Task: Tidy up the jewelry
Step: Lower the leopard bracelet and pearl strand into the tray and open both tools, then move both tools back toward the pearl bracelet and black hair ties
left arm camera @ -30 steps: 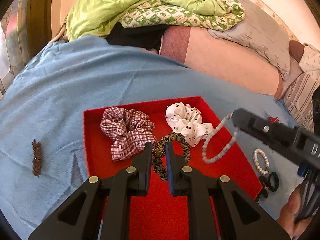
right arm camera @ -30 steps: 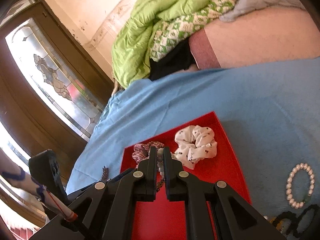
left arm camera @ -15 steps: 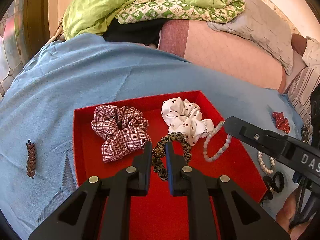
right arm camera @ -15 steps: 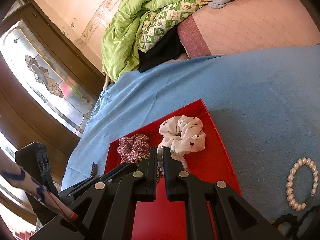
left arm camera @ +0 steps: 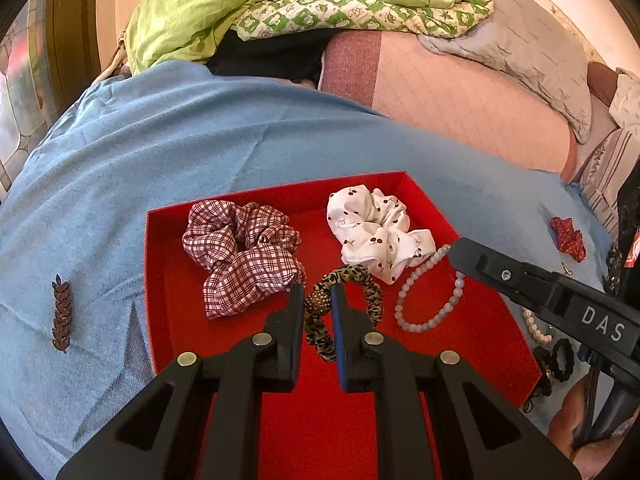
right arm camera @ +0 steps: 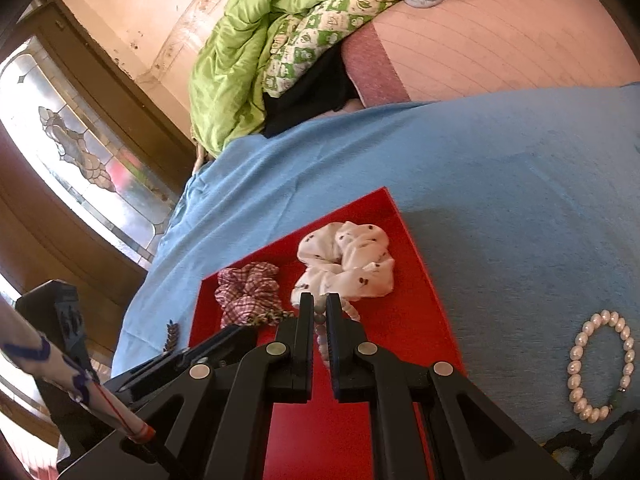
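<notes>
L tongs clamped on leopard tie | R tongs pinching bead bracelet | both over red tray | step: placing | next: release inside tray

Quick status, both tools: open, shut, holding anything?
Left tool: shut on the leopard hair tie.
Right tool: shut on the pale bead bracelet.

Bare red floor of the tray lies open at its near end; plaid scrunchie and white scrunchie crowd the far half
</notes>
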